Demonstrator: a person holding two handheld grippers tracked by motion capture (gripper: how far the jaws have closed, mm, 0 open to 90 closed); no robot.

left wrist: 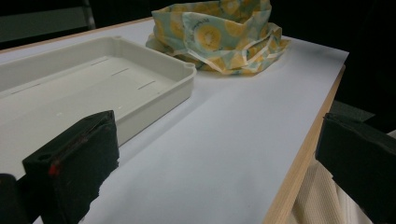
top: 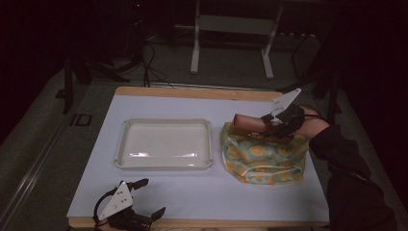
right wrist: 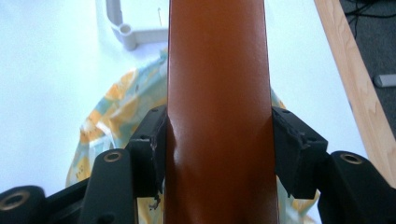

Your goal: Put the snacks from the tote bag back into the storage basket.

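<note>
Pinching the brown sausage (right wrist: pixel 217 93) mid-length at frame centre, my right gripper (right wrist: pixel 217 154) dents its soft, slick, light skin, so I judge gentle pressure suffices.

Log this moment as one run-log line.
right gripper: shut on brown tube, held above patterned cloth bag | left gripper: open, nothing held, near table's front edge | tray: nothing inside

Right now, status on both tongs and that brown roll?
Right tongs shut on brown roll, above the patterned cloth bag. Left tongs open, empty, near table edge. White tray empty; nothing blocking the path to it.
</note>
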